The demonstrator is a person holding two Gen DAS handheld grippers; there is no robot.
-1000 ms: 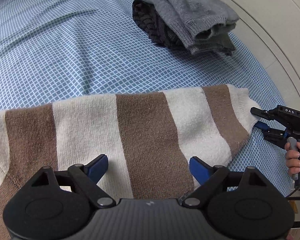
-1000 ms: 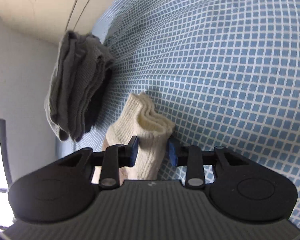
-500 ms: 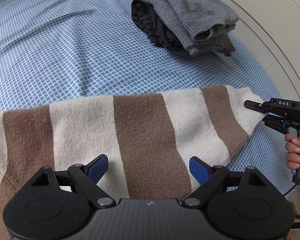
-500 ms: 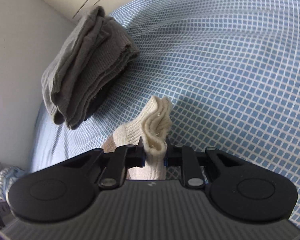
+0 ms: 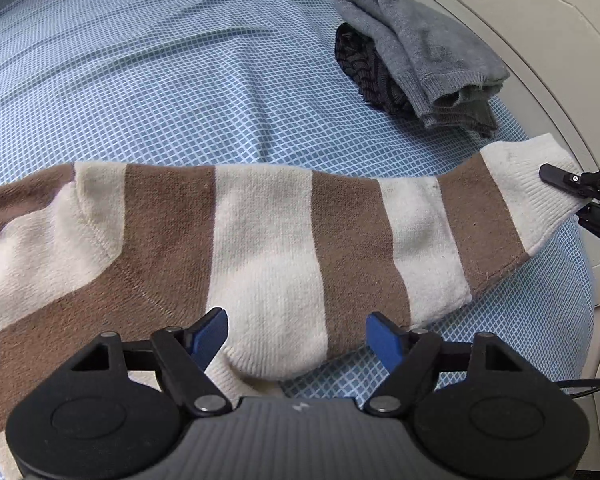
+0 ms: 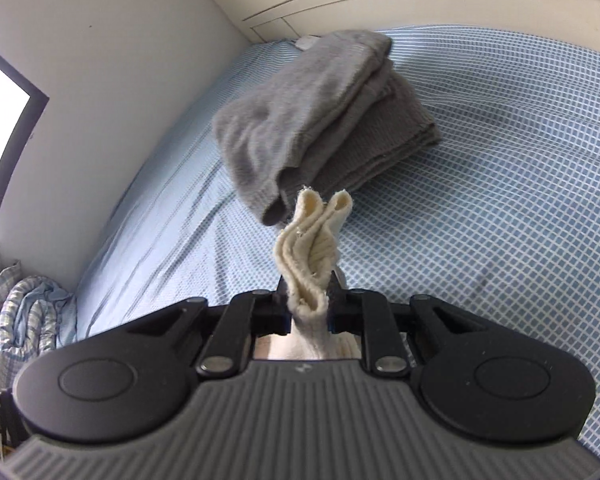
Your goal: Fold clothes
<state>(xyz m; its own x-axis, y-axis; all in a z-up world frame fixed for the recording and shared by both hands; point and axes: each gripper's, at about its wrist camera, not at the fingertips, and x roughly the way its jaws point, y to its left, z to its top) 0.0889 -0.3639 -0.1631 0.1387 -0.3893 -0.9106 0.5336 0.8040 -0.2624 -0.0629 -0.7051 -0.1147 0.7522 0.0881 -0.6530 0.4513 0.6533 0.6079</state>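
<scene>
Fingers: right gripper (image 6: 308, 312) clamps striped sweater's (image 5: 260, 240) cuff (image 6: 314, 248); left gripper (image 5: 296, 332) closing, sleeve between.
Change: cuff lifted off bed (image 5: 140, 80), toward grey pile (image 6: 320, 120).
Meaning: sleeve fold starting.

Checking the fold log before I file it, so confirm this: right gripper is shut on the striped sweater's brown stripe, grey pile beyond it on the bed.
Wrong on one point: the right gripper is shut on the sweater's cream ribbed cuff, not a brown stripe. The right wrist view shows it. The grey pile does lie beyond on the bed.
</scene>
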